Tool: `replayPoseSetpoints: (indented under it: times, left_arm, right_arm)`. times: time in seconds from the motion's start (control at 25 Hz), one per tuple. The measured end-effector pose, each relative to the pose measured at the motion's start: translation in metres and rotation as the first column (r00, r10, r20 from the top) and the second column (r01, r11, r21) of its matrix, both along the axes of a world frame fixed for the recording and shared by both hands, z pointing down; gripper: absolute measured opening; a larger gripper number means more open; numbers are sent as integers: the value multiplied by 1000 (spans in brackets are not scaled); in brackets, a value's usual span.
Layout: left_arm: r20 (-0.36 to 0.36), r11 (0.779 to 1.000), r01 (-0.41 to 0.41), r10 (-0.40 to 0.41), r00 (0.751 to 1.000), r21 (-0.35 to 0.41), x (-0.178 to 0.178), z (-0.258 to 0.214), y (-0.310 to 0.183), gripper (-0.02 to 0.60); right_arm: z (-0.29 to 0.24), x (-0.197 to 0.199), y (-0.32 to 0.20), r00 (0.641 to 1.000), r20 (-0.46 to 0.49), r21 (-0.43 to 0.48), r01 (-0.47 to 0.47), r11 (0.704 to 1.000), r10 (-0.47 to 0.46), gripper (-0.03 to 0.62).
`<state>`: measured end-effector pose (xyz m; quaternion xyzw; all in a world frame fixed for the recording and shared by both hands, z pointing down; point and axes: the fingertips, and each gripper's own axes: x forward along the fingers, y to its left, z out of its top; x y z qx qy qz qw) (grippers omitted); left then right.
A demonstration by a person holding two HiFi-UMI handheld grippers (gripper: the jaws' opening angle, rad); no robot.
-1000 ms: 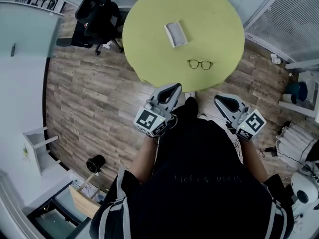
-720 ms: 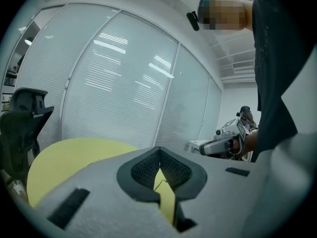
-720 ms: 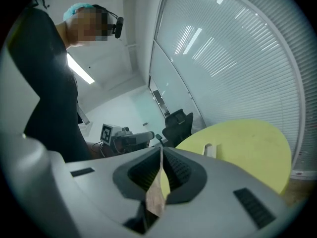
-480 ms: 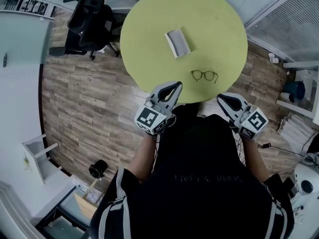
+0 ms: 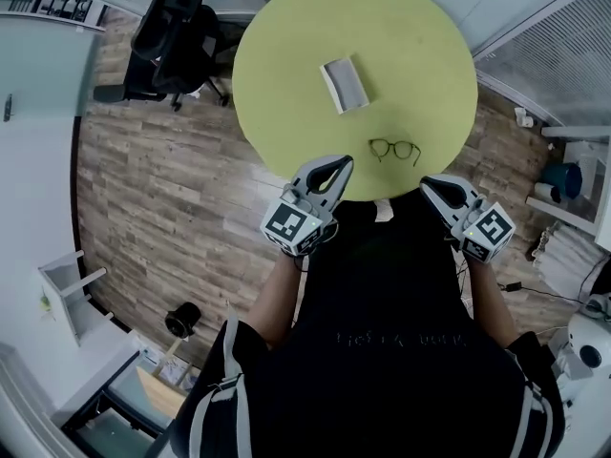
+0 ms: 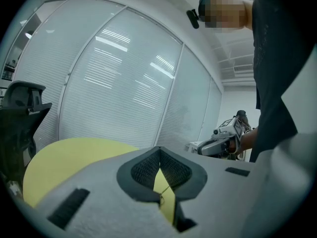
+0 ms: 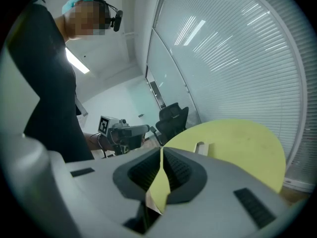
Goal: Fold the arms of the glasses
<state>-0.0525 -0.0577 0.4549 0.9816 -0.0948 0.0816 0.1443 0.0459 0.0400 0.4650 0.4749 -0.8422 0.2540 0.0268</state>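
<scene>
The black-rimmed glasses (image 5: 394, 150) lie on the round yellow-green table (image 5: 286, 84), near its front edge, with the arms apparently unfolded. My left gripper (image 5: 340, 164) hovers at the table's near edge, to the left of the glasses and apart from them. On the other side, my right gripper (image 5: 429, 185) hangs just off the edge, right of the glasses. Both are shut with nothing in them: the left gripper view (image 6: 159, 151) and the right gripper view (image 7: 162, 151) each show the tips meeting. Neither gripper view shows the glasses.
A small white case (image 5: 345, 83) sits mid-table, beyond the glasses, and shows as the white case (image 7: 200, 148) in the right gripper view. A black office chair (image 5: 172, 36) stands at the table's far left. Slatted blinds (image 5: 563, 27) run along the right. My dark torso fills the lower frame.
The table and glasses have come closer and lower in the head view. Both grippers, still shut, now sit at the table's near edge.
</scene>
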Motion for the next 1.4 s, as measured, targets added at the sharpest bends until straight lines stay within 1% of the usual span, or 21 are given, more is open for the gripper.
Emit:
replayPoseSetpoints:
  times: [0.12,0.28,0.4,0.52,0.6,0.72,0.8,0.96,1.12,1.28,1.4]
  left_arm:
    - [8,1000,24,-24,1000,1,5,2,5,18]
    - [24,999,43,-43,999,31,15,1,14,18]
    - [49,997,69,-71,996,26,22,8,22,18]
    - [92,995,81,-86,992,57,31,14,28,18]
    - [127,994,72,-82,988,87,39,16,36,18]
    - [156,992,69,-86,984,110,44,18,40,18]
    - [153,991,98,-112,982,96,42,19,38,18]
    - [165,985,156,-166,972,70,35,24,36,18]
    - [171,982,181,-189,967,60,37,28,37,18]
    - [179,978,203,-209,961,49,36,31,40,18]
    - [173,975,218,-224,959,53,36,29,40,18]
  right_arm:
    - [7,9,0,1000,-12,-18,21,1000,-21,34]
    - [23,22,-4,997,-30,-52,68,996,-70,34]
    - [34,26,-5,987,-64,-62,144,988,-148,32]
    - [48,30,-7,967,-119,-85,214,973,-223,32]
    - [58,35,-5,952,-151,-107,253,961,-268,34]
    - [74,37,-7,922,-194,-144,310,940,-334,34]
    - [84,38,-10,902,-230,-163,335,928,-366,34]
    - [105,42,-16,860,-317,-203,350,915,-399,34]
    - [123,42,-16,820,-325,-248,407,879,-471,34]
    - [139,38,-10,757,-361,-294,462,836,-545,35]
    - [149,40,-12,694,-416,-320,492,810,-587,35]
